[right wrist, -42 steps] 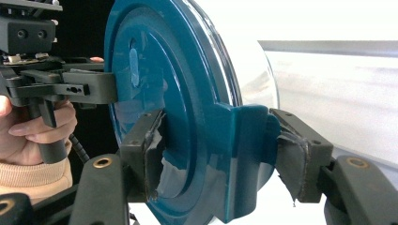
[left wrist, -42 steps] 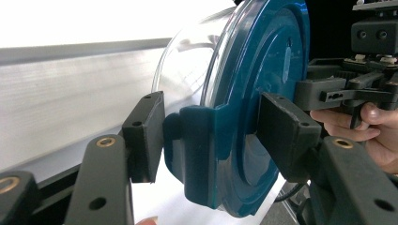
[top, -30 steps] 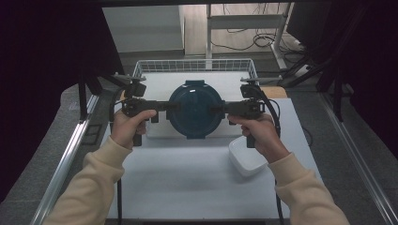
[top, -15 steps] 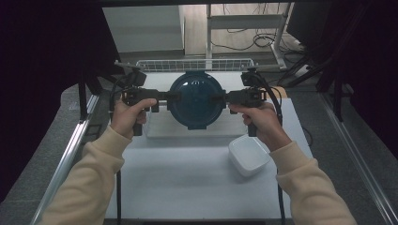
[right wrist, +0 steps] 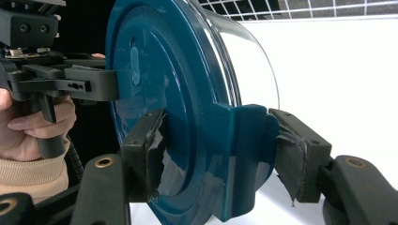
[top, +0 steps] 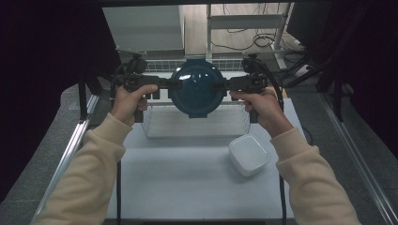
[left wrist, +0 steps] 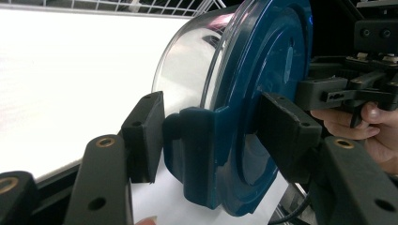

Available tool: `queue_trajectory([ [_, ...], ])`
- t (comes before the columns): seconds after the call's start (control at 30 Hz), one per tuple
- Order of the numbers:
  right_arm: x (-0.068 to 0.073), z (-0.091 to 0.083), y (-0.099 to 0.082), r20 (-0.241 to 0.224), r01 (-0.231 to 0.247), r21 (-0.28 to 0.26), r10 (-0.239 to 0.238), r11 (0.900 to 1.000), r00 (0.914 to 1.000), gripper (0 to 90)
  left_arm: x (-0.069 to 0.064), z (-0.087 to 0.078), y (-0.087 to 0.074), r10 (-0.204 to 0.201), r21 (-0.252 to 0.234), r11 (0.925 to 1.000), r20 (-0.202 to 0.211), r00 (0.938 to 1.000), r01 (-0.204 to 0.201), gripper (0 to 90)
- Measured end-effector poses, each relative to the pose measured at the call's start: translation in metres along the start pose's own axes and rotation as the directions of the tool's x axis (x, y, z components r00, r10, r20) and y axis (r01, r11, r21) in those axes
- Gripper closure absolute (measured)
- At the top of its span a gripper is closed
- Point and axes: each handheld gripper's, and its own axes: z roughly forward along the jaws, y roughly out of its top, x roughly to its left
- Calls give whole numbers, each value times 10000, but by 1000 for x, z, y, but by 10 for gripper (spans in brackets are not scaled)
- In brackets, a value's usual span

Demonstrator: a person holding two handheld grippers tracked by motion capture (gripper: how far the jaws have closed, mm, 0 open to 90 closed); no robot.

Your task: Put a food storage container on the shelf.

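Note:
A round clear container with a dark blue lid (top: 196, 91) hangs in the air over the wire basket (top: 149, 125), lid facing up toward the camera. My left gripper (top: 176, 85) is shut on the lid's left clip tab, and my right gripper (top: 217, 86) is shut on the right one. In the left gripper view my left gripper (left wrist: 213, 140) has the blue tab (left wrist: 197, 150) between its pads, with the lid (left wrist: 277, 61) beyond. In the right gripper view my right gripper (right wrist: 225, 154) clamps the opposite tab (right wrist: 246, 140); its pads (right wrist: 152, 154) carry torn tape.
A white square tub (top: 248, 154) sits on the white table (top: 187, 187) at the front right of the basket. Metal frame rails (top: 70, 154) run along both table sides. Dark curtains stand at the left and right.
Both hands have lifted the container together, up and away from the person, from low in the basket to above its far rim. The grips look the same.

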Motion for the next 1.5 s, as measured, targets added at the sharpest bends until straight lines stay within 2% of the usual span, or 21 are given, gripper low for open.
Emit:
queue_trajectory([
  [0.27, -5, 4, 17, 48, 54, -100, -54, 9999, 10000, 391, 8, 4, 17, -18, -27, 10000, 52, 10000, 18, 427],
  [0.47, -16, 13, 28, 14, -154, 28, 154, 9999, 9999, 391, 17, 10, 29, -156, 127, 9998, -30, 9999, 157, 424],
  [0.67, -24, 14, 35, 12, -282, 14, 282, 9996, 9996, 391, 22, 18, 37, -255, 228, 9994, -31, 9997, 256, 423],
  [0.73, -26, 16, 37, 65, -295, 53, 295, 9996, 9995, 391, 27, 22, 38, -302, 203, 9993, 39, 9995, 301, 423],
  [0.93, -42, 35, 40, 98, -636, 371, 633, 9973, 9979, 390, 50, 34, 38, -665, 655, 9956, -73, 9978, 668, 418],
  [1.0, -49, 39, 41, 4, -794, 377, 795, 9961, 9968, 394, 55, 36, 39, -976, 505, 9940, 48, 9952, 973, 422],
  [1.1, -56, 42, 45, -148, -940, 378, 946, 9949, 9954, 394, 60, 39, 42, -1130, 476, 9925, 128, 9935, 1123, 428],
  [1.3, -66, 49, 52, -205, -1469, 423, 1478, 9882, 9888, 386, 74, 49, 47, -1847, 422, 9821, 242, 9825, 1836, 412],
  [1.37, -72, 54, 53, -276, -1981, 334, 1990, 9796, 9796, 378, 77, 51, 47, -1982, 424, 9795, 235, 9799, 1971, 403],
  [1.4, -72, 54, 53, -276, -1981, 334, 1990, 9796, 9796, 378, 77, 52, 48, -2039, 440, 9782, 215, 9787, 2029, 403],
  [1.5, -79, 59, 54, -301, -2378, 307, 2388, 9708, 9706, 357, 81, 57, 48, -2219, 536, 9739, 192, 9749, 2206, 384],
])
